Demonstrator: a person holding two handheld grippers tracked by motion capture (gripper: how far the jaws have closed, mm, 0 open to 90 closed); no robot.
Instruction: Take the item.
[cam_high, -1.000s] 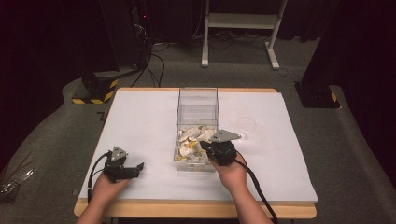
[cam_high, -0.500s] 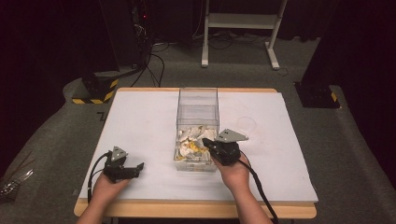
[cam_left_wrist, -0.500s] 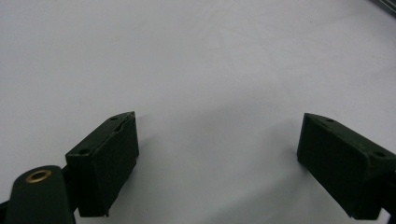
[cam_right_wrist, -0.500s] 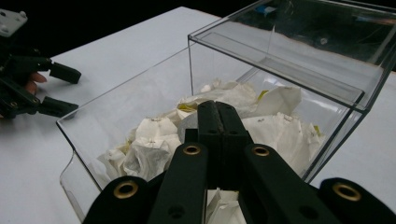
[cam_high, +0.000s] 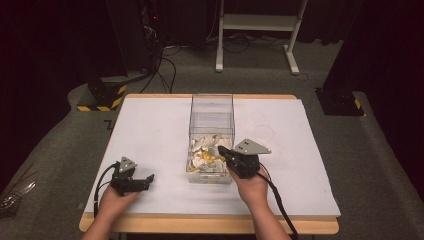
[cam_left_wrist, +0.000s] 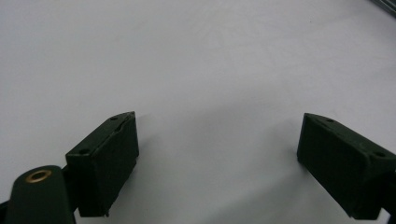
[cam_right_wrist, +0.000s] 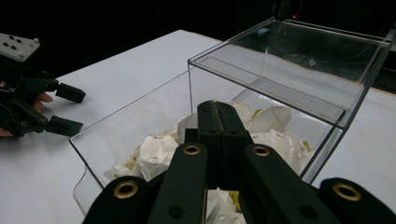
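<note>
Claws (cam_high: 223, 150) (cam_high: 148, 180): two; clear box (cam_high: 212, 106): one.

Crumpled papers (cam_high: 209, 152) in the clear box (cam_high: 212, 107) mid-table (cam_high: 150, 130); left gripper (cam_high: 145, 181) well left of it.

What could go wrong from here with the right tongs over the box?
1. The right tongs are shut with nothing between them, above the crumpled papers; pushing in closed would likely just shove the wads around.
2. They sit close to the thin wall of the clear box; a sideways move could knock or slide the box on the white table.
3. The left tongs rest open, away from the box, so nothing steadies it.
</note>
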